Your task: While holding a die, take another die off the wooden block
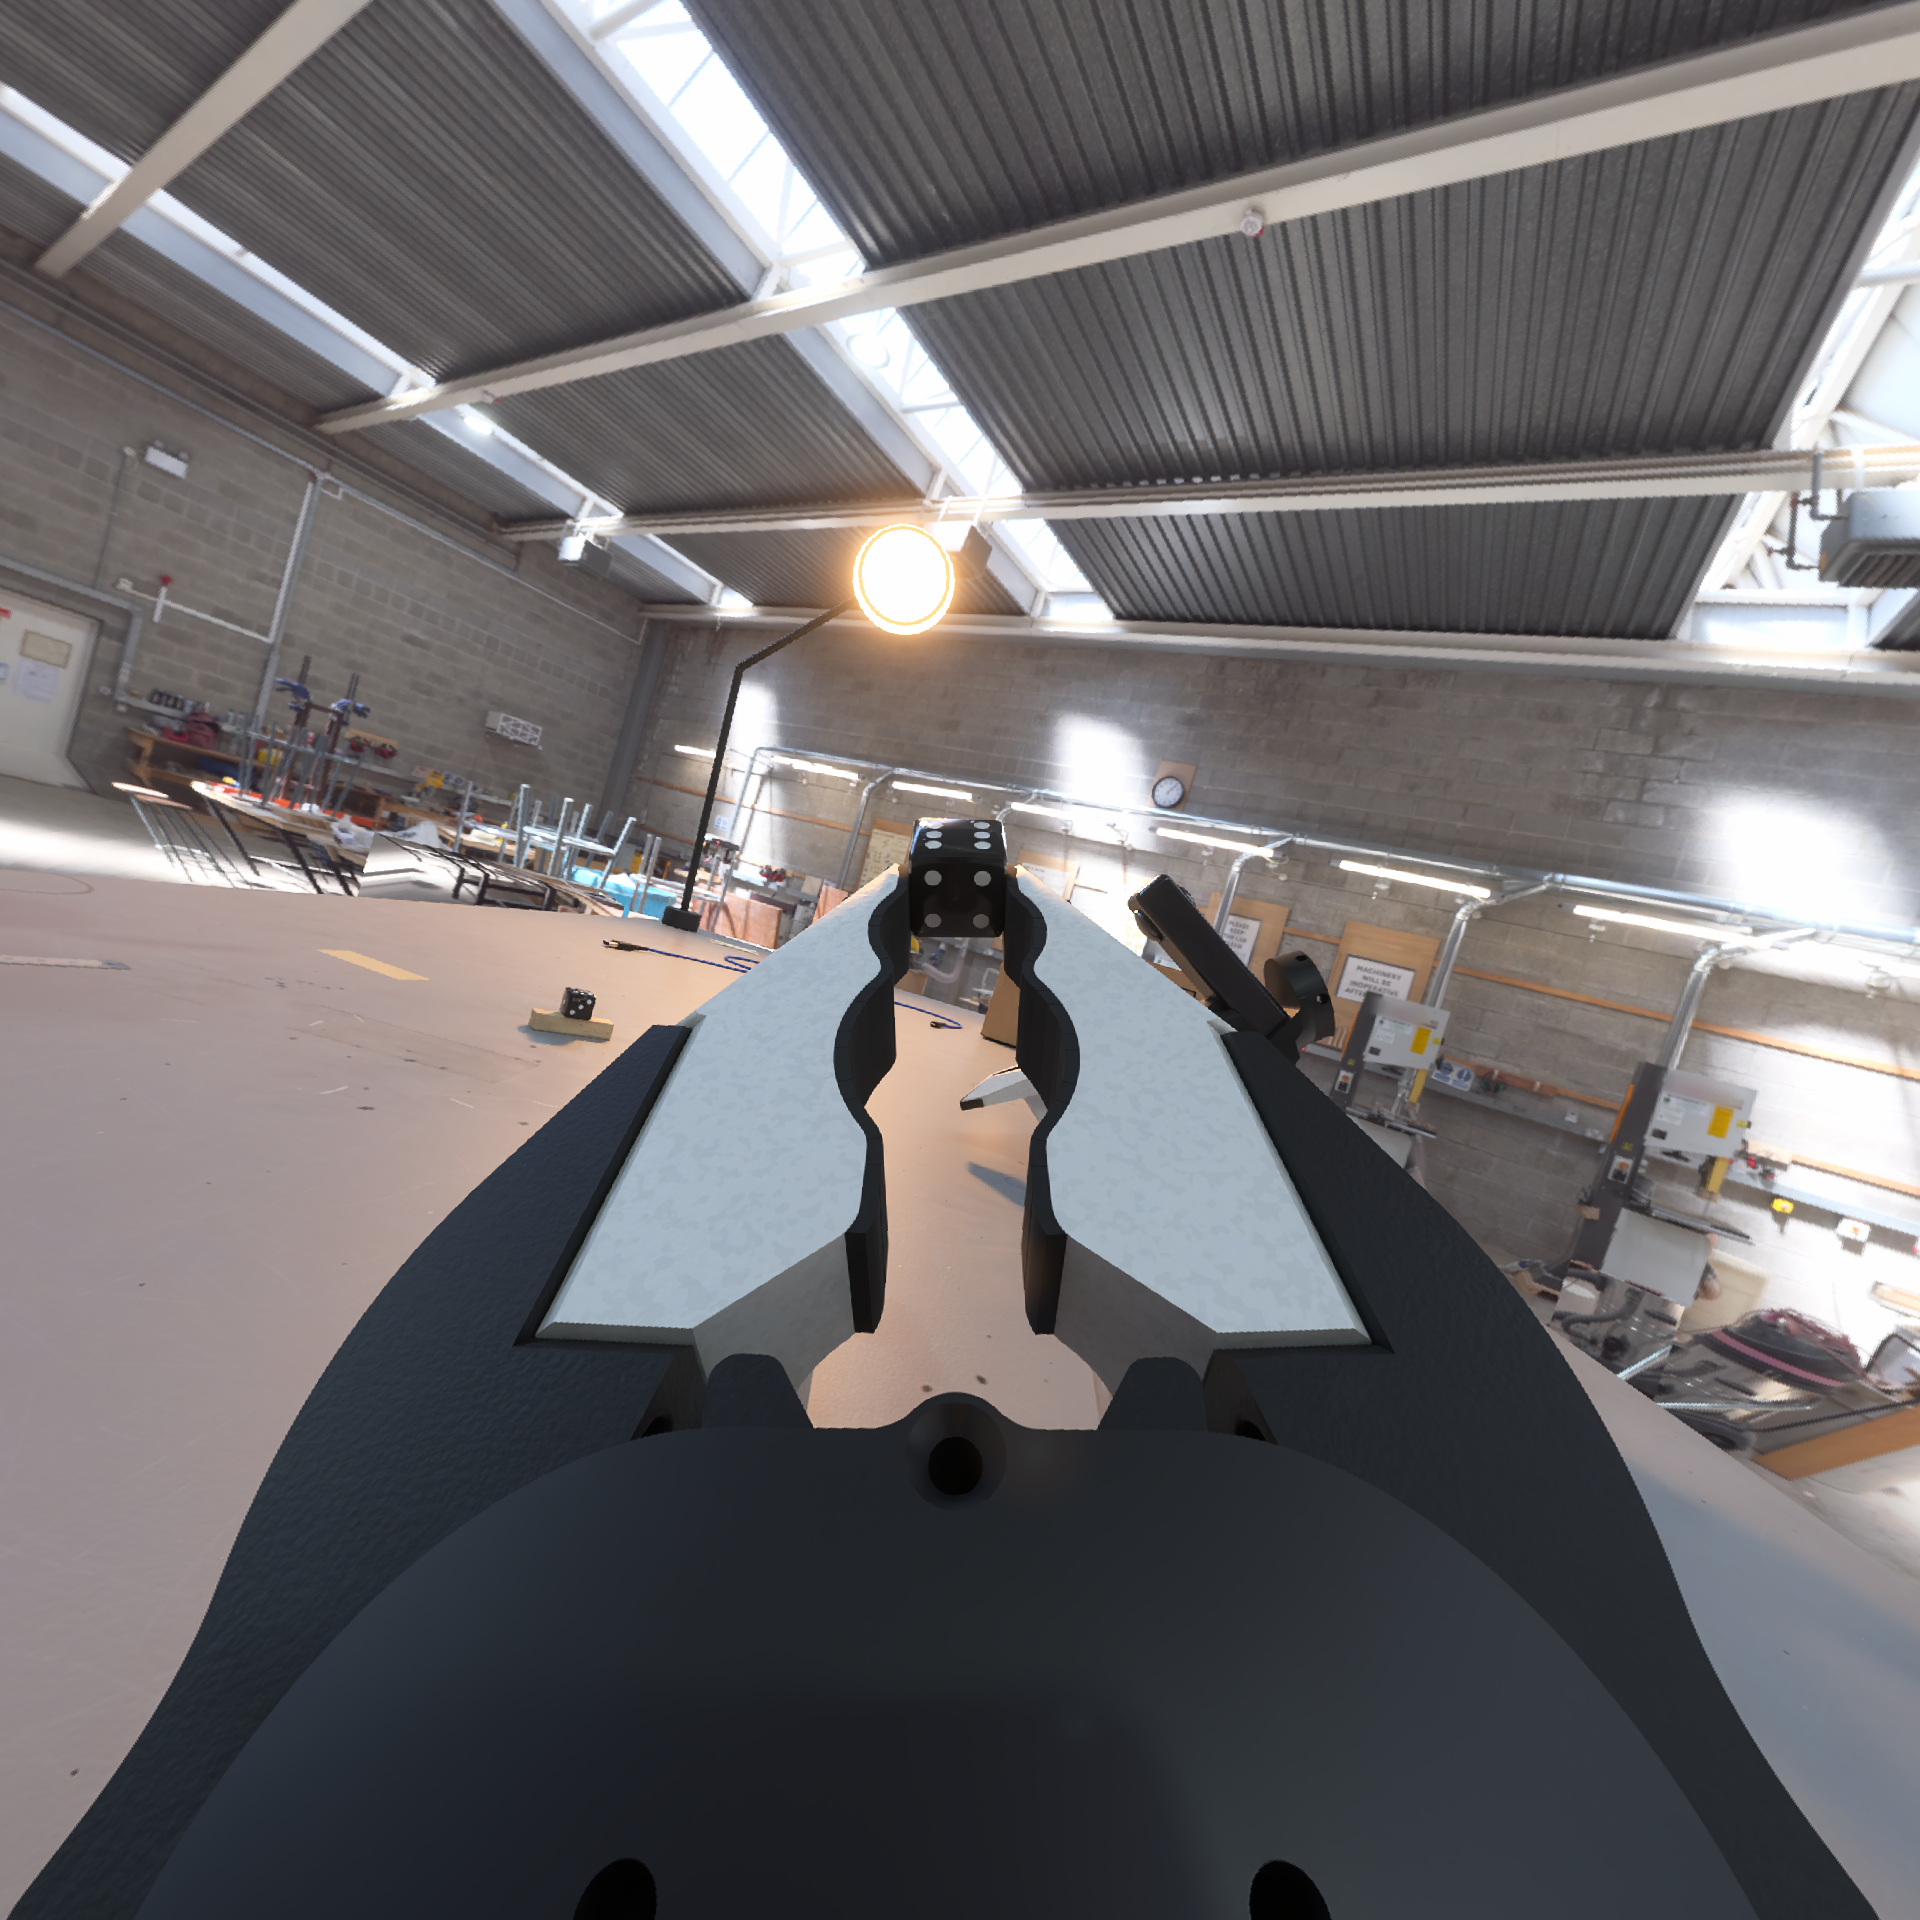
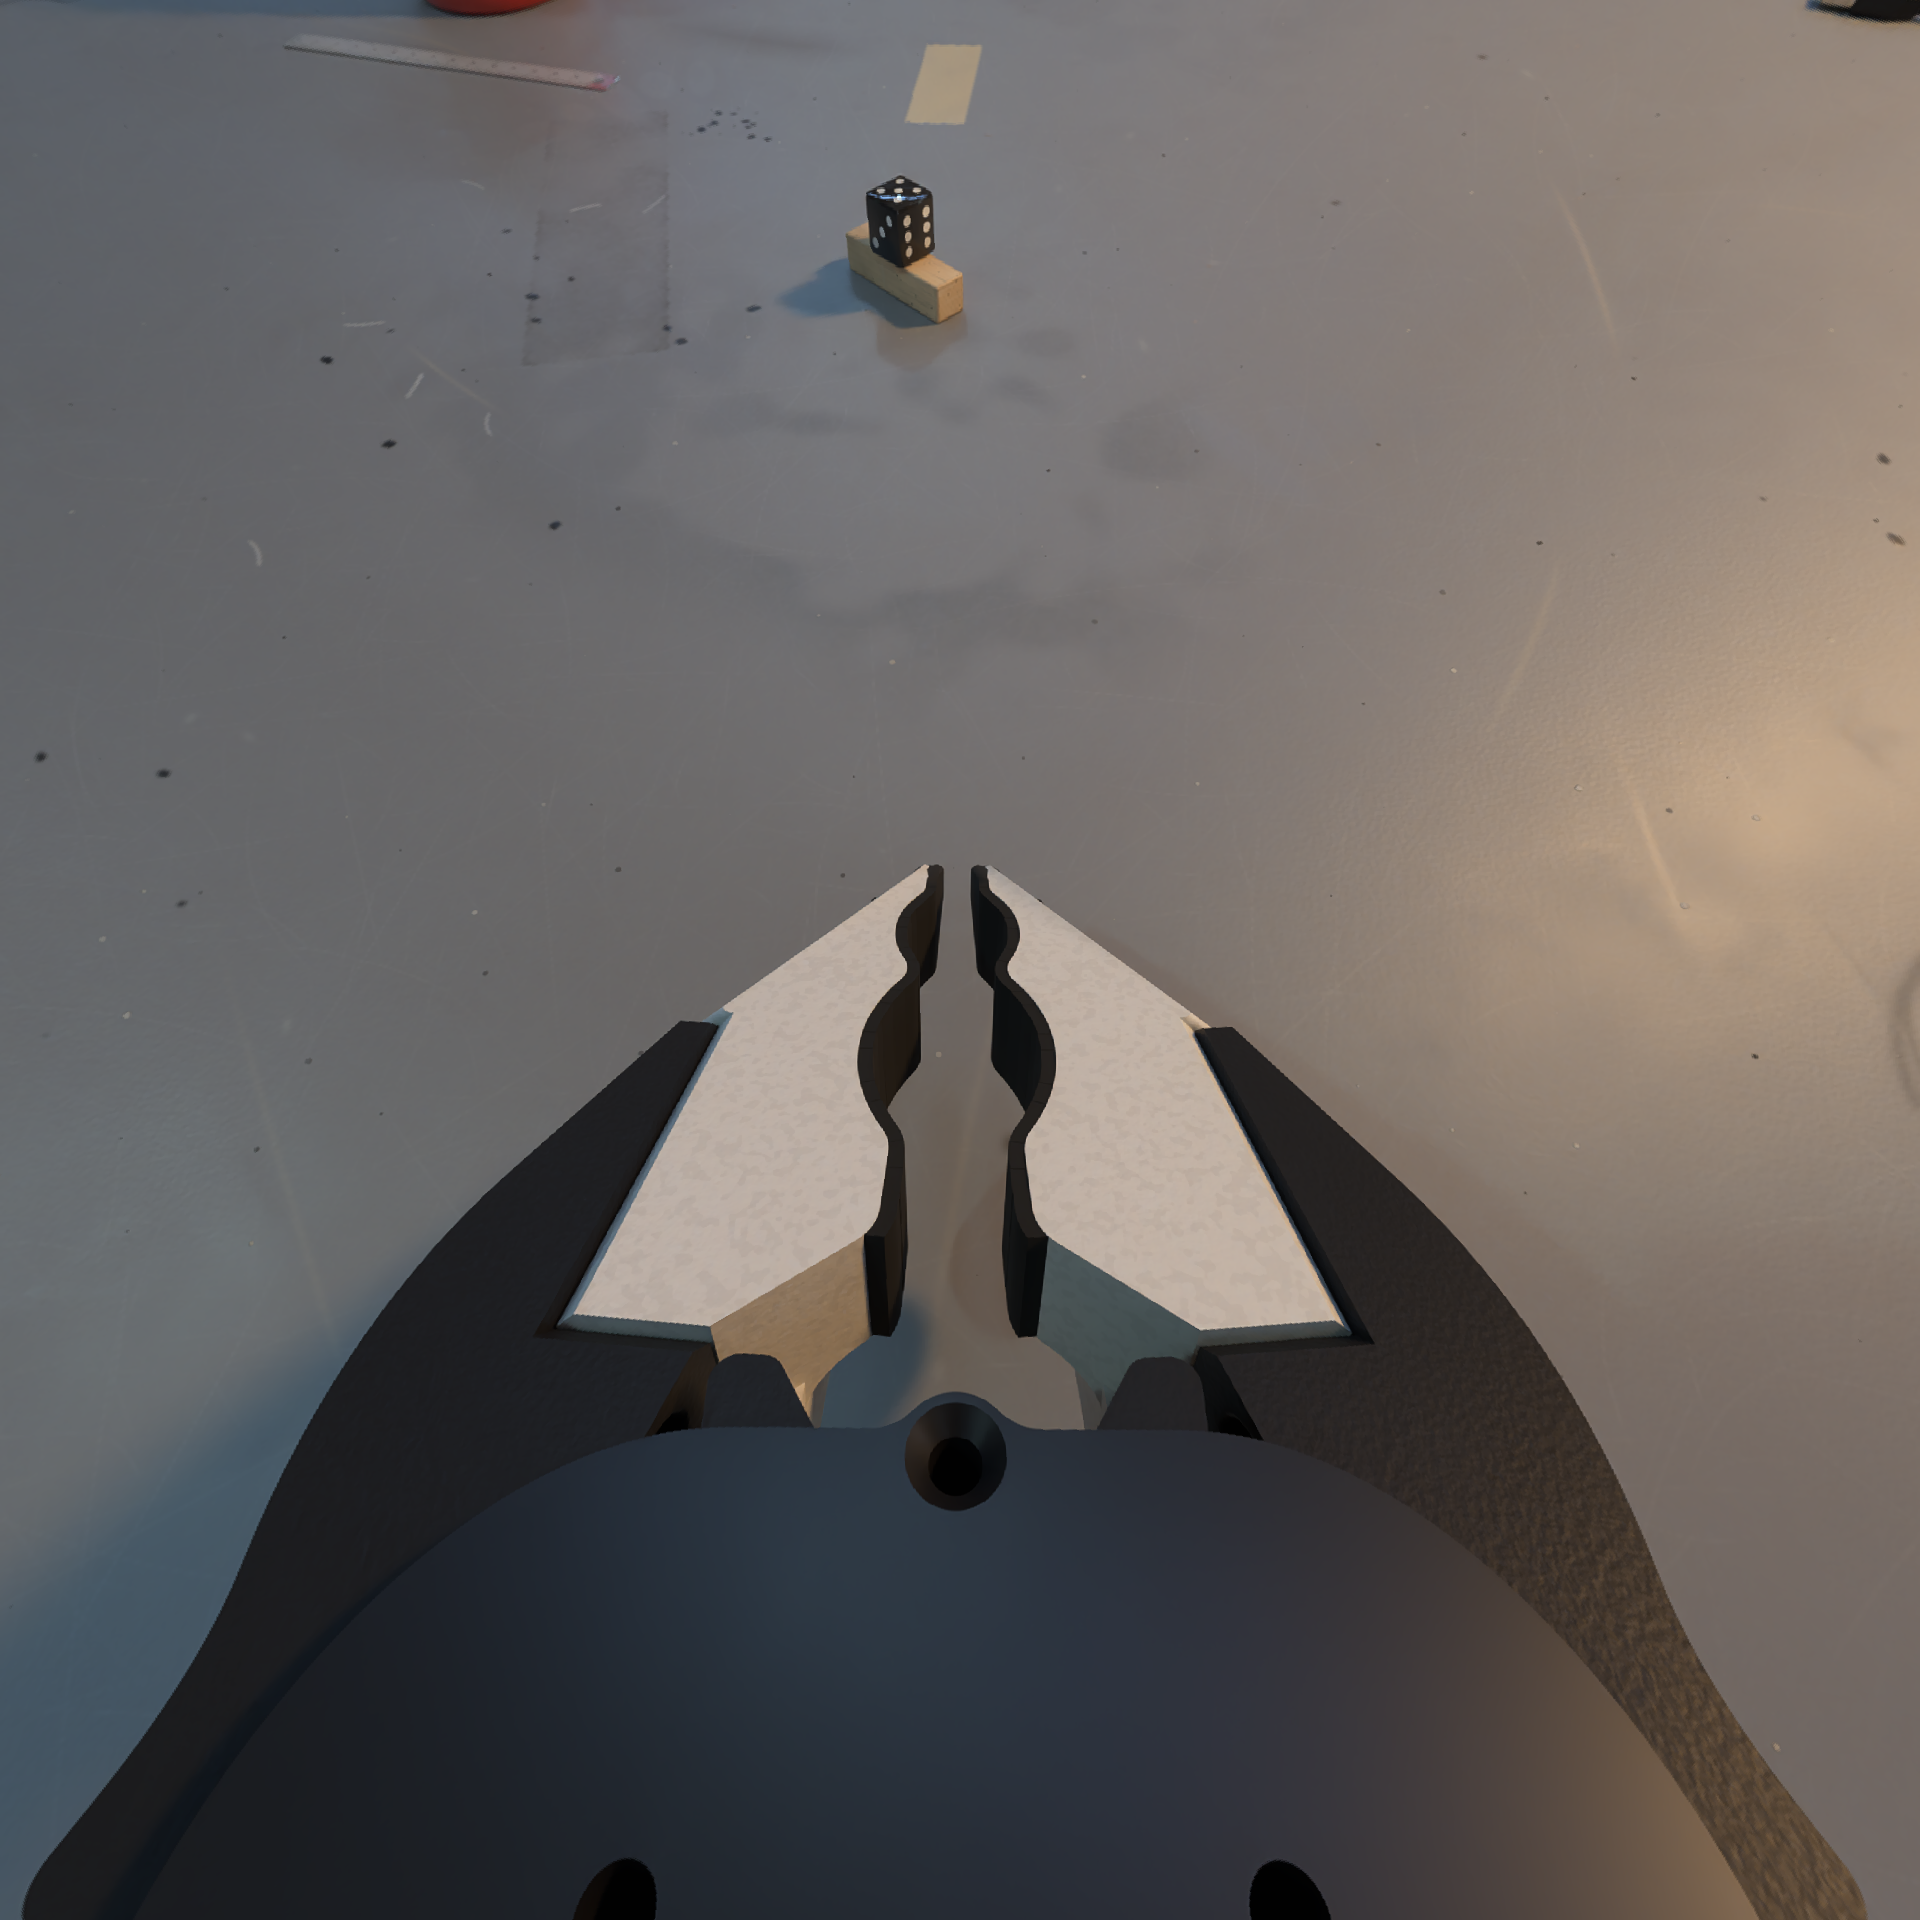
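A black die (image 1: 957, 881) with white pips is pinched between the tips of the left gripper (image 1: 957, 896), raised clear of the surface (image 1: 260, 1143). The fingers (image 1: 769, 1101) are pale, mottled wedges lined with black, wavy-edged pads and set in dark, grained housings; they are closed on opposite faces of the cube, whose edges are slightly rounded. To the left and farther off, a second die (image 1: 578, 1003) is seen on a block (image 1: 569, 1024) of pale wood, low and rectangular. Part of the right gripper is visible just right of the fingers. Beyond the far edge a black lamp (image 1: 902, 579) with a glowing round head stands.

In the right wrist view, the right gripper (image 2: 956, 878) is held above the surface (image 2: 1351, 623) with nothing between its fingers (image 2: 790, 1091); only a narrow gap is left at the tips, which do not touch. Well ahead of them the second die (image 2: 900, 219) sits on the far end of the block (image 2: 907, 276), touching its top, with the near end of the block left bare and end grain showing. The surface is smooth grey, scuffed and dotted with dark specks. Farther off, a strip of yellow tape (image 2: 943, 83) lies flat, and a metal ruler (image 2: 449, 60) lies at the far left.
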Controlling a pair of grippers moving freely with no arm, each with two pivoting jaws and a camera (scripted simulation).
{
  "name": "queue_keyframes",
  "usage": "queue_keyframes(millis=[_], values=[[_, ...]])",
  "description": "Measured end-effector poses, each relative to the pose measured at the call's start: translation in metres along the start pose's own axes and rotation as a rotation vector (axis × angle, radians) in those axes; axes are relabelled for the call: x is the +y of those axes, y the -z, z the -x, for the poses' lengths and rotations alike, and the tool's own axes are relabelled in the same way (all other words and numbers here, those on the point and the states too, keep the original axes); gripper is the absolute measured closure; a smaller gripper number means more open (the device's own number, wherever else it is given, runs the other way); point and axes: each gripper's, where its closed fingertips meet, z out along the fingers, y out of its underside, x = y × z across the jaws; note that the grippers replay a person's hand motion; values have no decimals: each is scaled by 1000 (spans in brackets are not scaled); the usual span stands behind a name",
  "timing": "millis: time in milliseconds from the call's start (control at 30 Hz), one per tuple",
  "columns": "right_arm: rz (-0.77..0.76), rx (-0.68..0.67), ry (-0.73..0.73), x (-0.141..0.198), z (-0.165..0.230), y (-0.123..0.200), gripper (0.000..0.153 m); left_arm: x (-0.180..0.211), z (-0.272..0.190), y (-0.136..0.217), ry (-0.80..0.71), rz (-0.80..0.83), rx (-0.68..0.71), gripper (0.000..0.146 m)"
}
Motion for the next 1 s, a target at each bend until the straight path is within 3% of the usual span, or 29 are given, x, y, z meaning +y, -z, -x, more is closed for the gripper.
queue_keyframes(millis=[1000], values=[[11,7,29,1,1,-1,147,1,-1,0,0,4,2,130]])
